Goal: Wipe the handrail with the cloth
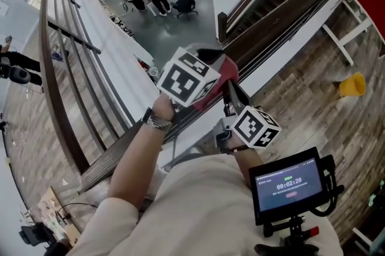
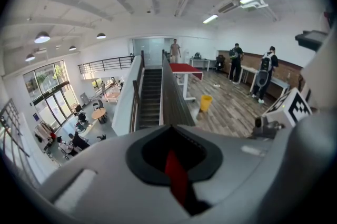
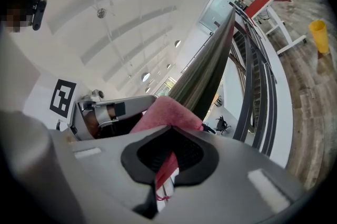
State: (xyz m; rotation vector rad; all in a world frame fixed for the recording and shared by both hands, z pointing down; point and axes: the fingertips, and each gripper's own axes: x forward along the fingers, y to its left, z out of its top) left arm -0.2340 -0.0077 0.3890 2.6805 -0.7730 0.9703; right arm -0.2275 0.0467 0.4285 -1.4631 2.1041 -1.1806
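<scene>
Both L tongs [image 2: 176, 178] & R tongs [image 3: 164, 169] tight shut on red cloth [image 3: 166, 112] against dark handrail [image 3: 210, 65]

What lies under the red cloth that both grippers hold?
The dark handrail runs in under the red cloth and comes out on its other side. The stretch directly beneath the cloth is covered, so its surface there cannot be seen.

Left gripper [image 1: 220, 72], right gripper [image 1: 232, 96] adjacent, jaws clamped.
</scene>
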